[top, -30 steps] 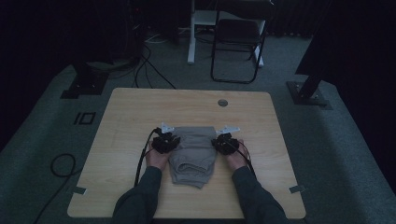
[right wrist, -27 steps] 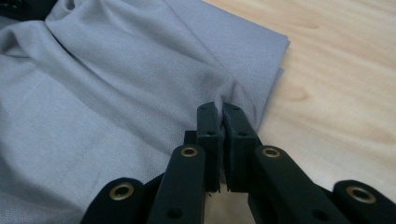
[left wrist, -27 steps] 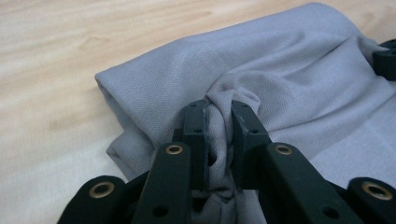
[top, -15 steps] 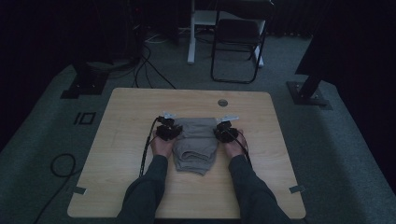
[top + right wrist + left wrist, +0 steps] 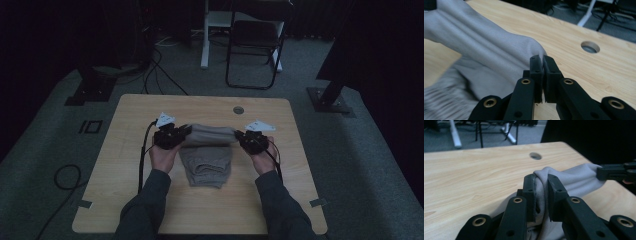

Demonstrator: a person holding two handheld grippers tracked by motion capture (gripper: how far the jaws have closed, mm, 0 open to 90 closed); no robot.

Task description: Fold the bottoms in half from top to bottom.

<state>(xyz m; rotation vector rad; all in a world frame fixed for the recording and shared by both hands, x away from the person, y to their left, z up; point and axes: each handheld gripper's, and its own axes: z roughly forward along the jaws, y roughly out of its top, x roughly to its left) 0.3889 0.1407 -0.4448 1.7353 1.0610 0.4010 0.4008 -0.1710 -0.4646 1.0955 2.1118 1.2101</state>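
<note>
**Two grippers hold one grey cloth over the desk**

From the high view, one wooden desk (image 5: 130,200) stands on a grey floor. One grey cloth (image 5: 207,155) lies near the middle of it. Its far edge is lifted and pulled straight between two grippers. The left gripper (image 5: 181,136) holds the left end and the right gripper (image 5: 240,136) holds the right end. A hand is behind each gripper, two hands in all, with dark sleeves. The near part of the cloth rests folded on the desk. This view also shows one round hole (image 5: 238,109) in the desk past the cloth, and one black chair (image 5: 255,40) on the floor beyond the desk.

In the left gripper view, the two black jaws are close together with a thick fold of the cloth (image 5: 541,185) squeezed between them. The cloth runs off to the right, where the tip of the other gripper (image 5: 616,172) bites its far end. The hole (image 5: 535,156) shows farther up the desk.

In the right gripper view, the two jaws are almost touching, pinching a thin corner of the cloth (image 5: 499,52). The cloth stretches away to the upper left, above the desk. The hole (image 5: 590,47) is to the right.
</note>
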